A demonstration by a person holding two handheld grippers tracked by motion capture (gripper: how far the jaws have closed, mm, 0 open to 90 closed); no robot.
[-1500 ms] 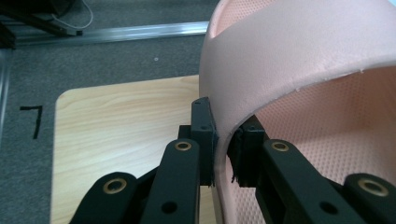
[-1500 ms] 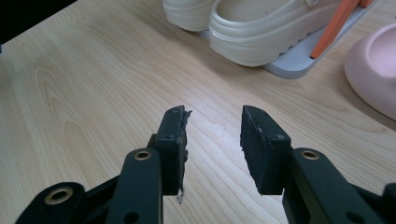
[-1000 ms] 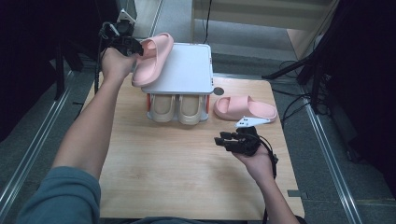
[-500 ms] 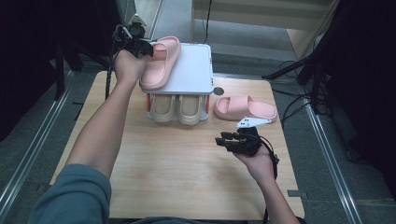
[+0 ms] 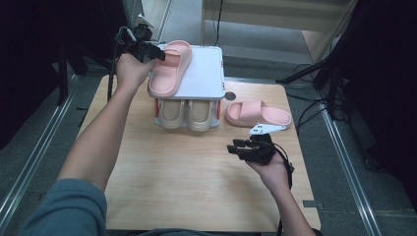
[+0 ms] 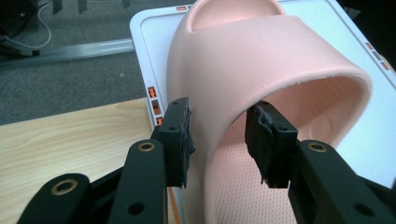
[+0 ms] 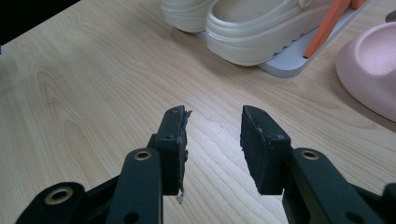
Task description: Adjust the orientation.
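Straddling the strap of the pink slipper (image 6: 275,93), the left gripper (image 5: 147,49) is letting go: its jaws have just been opening, and the pads now stand clear of the strap's wall between them. That slipper is lying on the left part of the white rack's top shelf (image 5: 206,73), its long axis running toward and away from the person. Holding its jaws apart and empty over the wooden table (image 5: 172,172), the right gripper (image 5: 241,146) is sitting nearer the second pink slipper (image 5: 258,113), a smooth, soft-looking moulded foam slide lying crosswise right of the rack.
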